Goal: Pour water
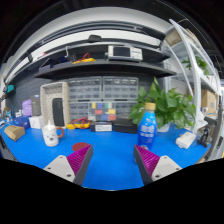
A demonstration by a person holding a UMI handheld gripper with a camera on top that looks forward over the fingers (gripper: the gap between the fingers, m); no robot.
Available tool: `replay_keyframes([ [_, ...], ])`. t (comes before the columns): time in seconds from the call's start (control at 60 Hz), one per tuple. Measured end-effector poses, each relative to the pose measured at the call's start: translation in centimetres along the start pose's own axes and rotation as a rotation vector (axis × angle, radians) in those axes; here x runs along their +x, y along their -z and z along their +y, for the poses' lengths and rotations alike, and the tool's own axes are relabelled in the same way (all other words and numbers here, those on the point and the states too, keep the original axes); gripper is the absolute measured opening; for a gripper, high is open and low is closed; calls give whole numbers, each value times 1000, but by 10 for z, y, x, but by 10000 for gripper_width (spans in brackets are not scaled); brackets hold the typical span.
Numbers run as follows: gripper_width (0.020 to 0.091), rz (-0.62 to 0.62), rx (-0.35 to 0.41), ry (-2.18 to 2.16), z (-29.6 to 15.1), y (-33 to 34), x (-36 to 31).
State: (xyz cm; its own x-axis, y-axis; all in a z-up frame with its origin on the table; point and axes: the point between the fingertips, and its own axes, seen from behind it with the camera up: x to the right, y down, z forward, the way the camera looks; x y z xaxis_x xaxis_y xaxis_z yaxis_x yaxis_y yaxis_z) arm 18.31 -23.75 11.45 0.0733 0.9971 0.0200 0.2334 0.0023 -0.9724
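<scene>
Stood well ahead and to the left of the fingers: a white mug (51, 134) on the blue table (110, 150), untouched. Stood ahead and slightly right: a blue water bottle (148, 128) with a yellow cap, upright, apart from the mug, before a green plant (170, 104). Judged barely begun: nothing picked up, nothing poured, the reaching, grasping and tipping all left. Held spread wide, the gripper (112, 162), purple pads (79, 157) facing each other over bare table, pinching nothing, touching nothing.

One blue bottle (147, 128), one white cup (52, 134), one potted plant (165, 104) — two gripper fingers (78, 158).
</scene>
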Motion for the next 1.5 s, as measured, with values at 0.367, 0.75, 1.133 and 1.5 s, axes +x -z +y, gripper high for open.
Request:
replay_keyframes([
  [0.367, 822, 100, 16, -43, 14, -50, 111],
  [0.75, 522, 85, 67, 81, -10, -115, 117],
  [1.133, 324, 75, 81, 122, -11, -118, 110],
  [1.5, 326, 0, 103, 697, -48, -151, -15],
])
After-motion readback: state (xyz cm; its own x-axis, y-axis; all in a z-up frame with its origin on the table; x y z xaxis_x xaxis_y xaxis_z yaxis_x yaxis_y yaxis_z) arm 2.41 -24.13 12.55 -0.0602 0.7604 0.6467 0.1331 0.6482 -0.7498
